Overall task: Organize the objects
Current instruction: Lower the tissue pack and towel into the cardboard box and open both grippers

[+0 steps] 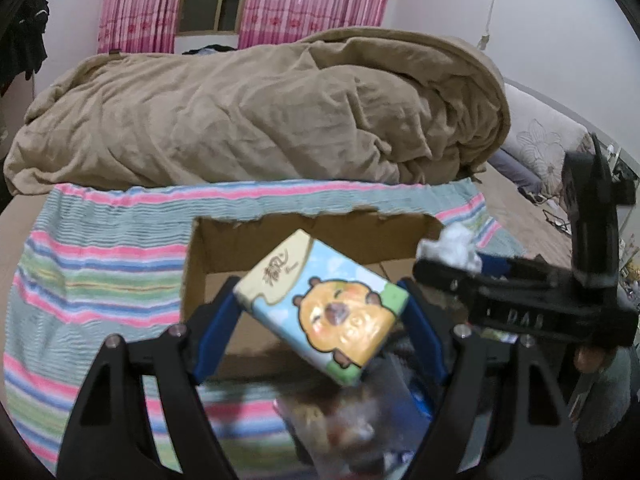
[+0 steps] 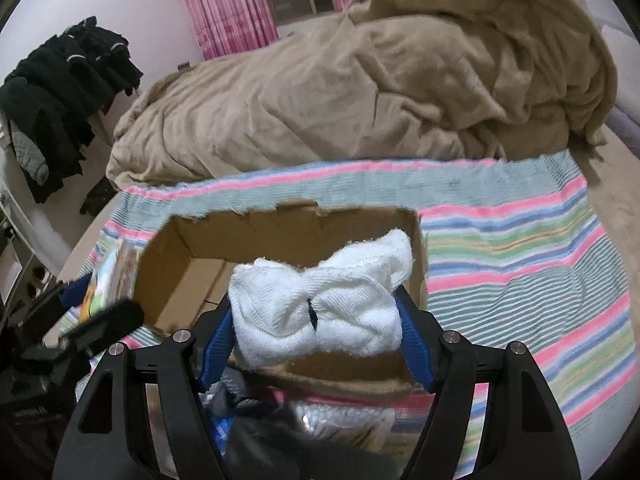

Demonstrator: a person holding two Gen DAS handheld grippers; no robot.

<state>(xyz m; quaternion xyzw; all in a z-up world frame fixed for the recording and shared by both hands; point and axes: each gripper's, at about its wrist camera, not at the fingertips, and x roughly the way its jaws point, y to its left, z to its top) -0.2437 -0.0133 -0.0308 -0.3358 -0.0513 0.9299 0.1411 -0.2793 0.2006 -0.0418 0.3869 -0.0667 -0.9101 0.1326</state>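
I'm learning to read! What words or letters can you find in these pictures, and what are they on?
Tissue pack held in the left claw: brown brush-style Chinese characters on the cream corner, too blurred to read.
Right claw body: raised letters on its black side, blurred, unreadable.
Left claw body, lower left of the right wrist view: small pale print, unreadable.
White cloth, cardboard box: no text.

Dim even indoor light, fisheye-bent edges, blurred foreground clutter

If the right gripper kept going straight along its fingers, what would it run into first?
Probably the cardboard box: the right gripper, shut on the white cloth, points over its near edge into its open interior. Depth is uncertain.
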